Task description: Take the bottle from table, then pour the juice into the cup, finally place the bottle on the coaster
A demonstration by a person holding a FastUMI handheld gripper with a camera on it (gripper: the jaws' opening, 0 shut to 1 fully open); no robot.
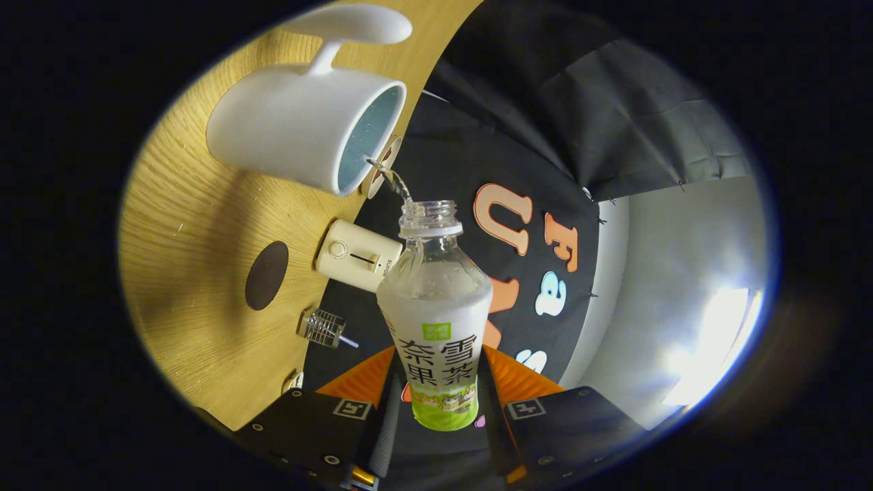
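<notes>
Tongs (442,402) clamped on the bottle (436,320), both fingers pressing its labelled lower body from either side; the bottle sits between them, neck pointing away from the tongs, cap off. Clear liquid partly fills the bottle and a thin stream (394,179) runs from its open mouth to the rim of the white cup (300,133) just beyond it. The cup has a pale blue inside and its handle faces away from the tongs. View is rolled, so the wooden counter (198,225) lies off to the tongs' left. On it, nearer than the cup: a cream box-shaped device (356,254), a dark round coaster (267,275), a small wire-coil metal piece (323,327).
</notes>
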